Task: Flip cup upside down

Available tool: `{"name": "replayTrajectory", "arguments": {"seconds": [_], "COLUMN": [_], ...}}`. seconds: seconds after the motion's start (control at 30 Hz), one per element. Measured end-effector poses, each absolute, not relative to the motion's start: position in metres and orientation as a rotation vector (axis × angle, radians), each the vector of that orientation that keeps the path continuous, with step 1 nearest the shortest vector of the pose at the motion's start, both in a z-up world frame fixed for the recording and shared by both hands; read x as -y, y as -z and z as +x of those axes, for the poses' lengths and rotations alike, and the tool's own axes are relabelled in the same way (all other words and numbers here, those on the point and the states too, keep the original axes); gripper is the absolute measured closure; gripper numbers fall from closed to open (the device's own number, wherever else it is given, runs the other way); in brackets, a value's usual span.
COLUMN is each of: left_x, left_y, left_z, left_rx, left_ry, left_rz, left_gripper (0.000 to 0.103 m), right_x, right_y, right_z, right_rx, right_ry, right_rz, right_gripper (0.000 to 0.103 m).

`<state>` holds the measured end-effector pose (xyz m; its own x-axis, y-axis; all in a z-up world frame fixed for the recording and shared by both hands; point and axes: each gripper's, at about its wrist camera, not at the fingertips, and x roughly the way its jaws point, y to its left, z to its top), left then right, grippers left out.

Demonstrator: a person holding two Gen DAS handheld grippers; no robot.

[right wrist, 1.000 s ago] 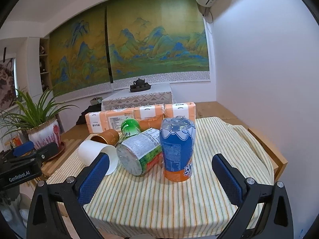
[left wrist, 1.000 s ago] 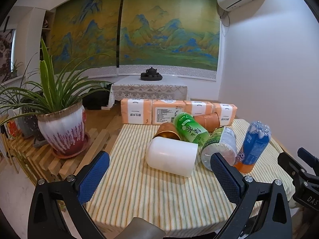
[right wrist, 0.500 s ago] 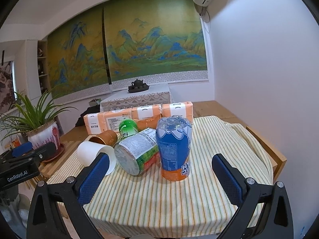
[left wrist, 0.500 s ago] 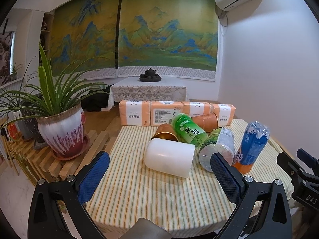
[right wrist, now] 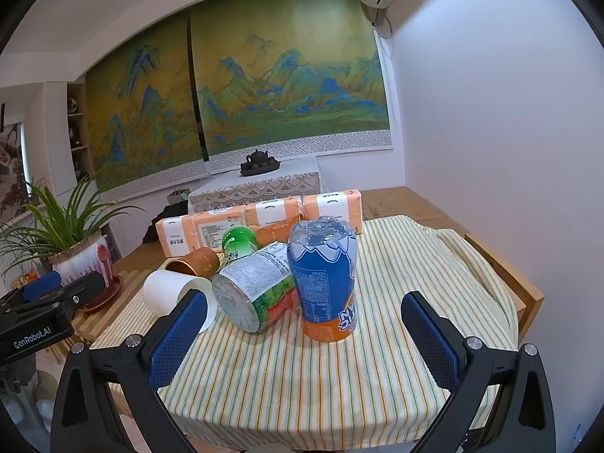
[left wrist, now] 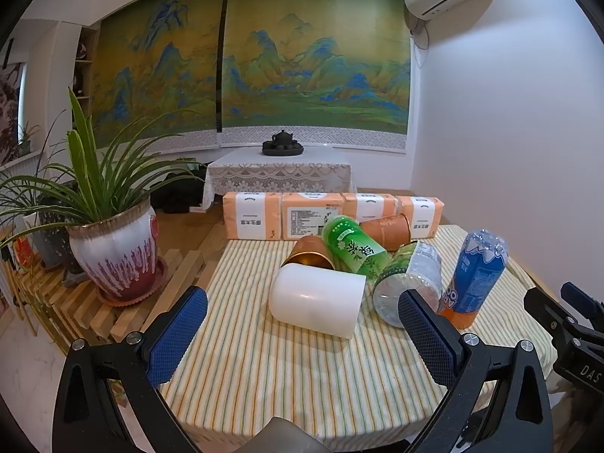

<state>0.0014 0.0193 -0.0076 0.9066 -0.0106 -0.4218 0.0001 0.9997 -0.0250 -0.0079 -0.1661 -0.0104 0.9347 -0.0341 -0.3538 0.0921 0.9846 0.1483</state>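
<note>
The white cup (left wrist: 317, 300) lies on its side just left of the clear bottle (left wrist: 409, 283), perhaps touching it, so the wide-open left gripper (left wrist: 302, 334) could knock it rolling.

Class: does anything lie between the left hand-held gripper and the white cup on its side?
Nothing visible does. Only bare striped tablecloth lies between the open left hand-held gripper and the white cup; the bottles lie behind and right.

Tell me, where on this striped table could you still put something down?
Bare striped cloth lies in front of the white cup and right of the upside-down blue bottle. The middle, up to the tissue packs, is crowded.
</note>
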Motion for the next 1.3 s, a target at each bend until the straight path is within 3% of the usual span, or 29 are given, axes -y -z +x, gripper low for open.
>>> {"name": "replayTrajectory", "arguments": {"seconds": [1.3], "left_x": [-0.0213], "left_y": [0.0078], "left_z": [0.0026], "left_rx": [-0.432], "left_ry": [0.005], "left_rz": [-0.022], "left_gripper": [0.000], "right_x": [0.1653], "right_y": [0.0116], "right_z": [-0.0094], "right_rx": [-0.365], "right_ry": [0.062], "right_rz": [0.174], "right_gripper": [0.001]}}
